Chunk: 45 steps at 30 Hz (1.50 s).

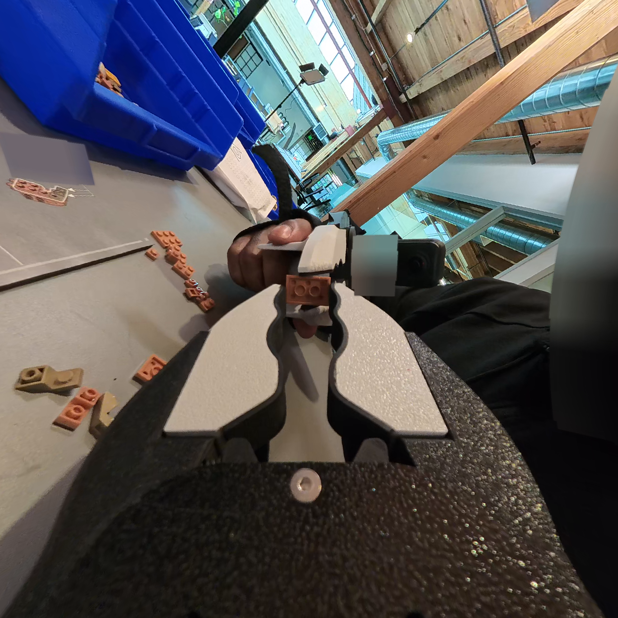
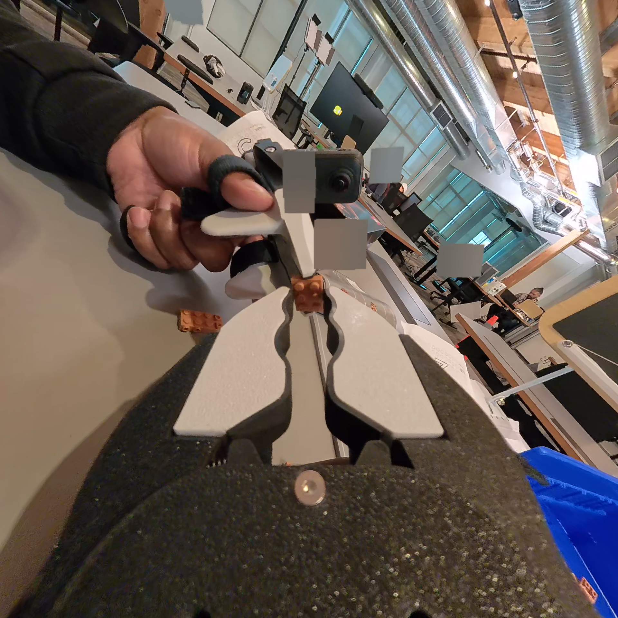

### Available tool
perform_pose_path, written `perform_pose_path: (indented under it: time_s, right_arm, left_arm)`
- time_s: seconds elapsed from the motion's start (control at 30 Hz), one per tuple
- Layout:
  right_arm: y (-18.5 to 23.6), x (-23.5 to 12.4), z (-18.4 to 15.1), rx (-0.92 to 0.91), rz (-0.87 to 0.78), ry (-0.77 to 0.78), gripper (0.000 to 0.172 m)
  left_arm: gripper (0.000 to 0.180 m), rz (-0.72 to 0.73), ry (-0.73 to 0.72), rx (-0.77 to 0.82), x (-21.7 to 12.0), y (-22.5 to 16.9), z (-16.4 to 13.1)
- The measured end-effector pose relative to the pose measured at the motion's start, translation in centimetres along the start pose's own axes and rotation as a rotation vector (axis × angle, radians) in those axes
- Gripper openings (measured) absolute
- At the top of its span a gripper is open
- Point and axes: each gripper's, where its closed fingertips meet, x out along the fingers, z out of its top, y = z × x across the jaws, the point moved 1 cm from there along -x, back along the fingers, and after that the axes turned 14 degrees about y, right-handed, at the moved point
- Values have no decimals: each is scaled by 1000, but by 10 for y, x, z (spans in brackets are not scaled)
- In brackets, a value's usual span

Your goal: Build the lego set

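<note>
One small orange-brown brick (image 1: 307,290) is held above the grey table (image 1: 100,317), between the two grippers, which face each other. My left gripper (image 1: 307,294) is shut on its two short ends, and I see its hollow underside. The right gripper's fingers (image 1: 321,249) lie against its top and bottom edges. In the right wrist view my right gripper (image 2: 307,297) is shut on the same brick (image 2: 307,296), studs towards me. The left gripper's fingertip (image 2: 305,267) presses on its upper edge. A hand (image 2: 160,187) holds the left gripper.
Blue bins (image 1: 133,83) stand along the table's far side, one with bricks in it. Loose orange plates (image 1: 180,264), tan pieces (image 1: 50,379) and a white printed sheet (image 1: 247,180) lie on the table. Another orange brick (image 2: 199,321) lies below the hand. A blue bin (image 2: 575,518) is at lower right. My two grippers' fingertips are within a few centimetres of each other.
</note>
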Motion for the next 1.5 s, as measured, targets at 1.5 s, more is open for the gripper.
perform_pose_path:
  time_s: [1.5]
  right_arm:
    - [13, -13, -13, 78, 123, 102, 16]
  left_arm:
    - [37, 914, 500, 297, -30, 43, -86]
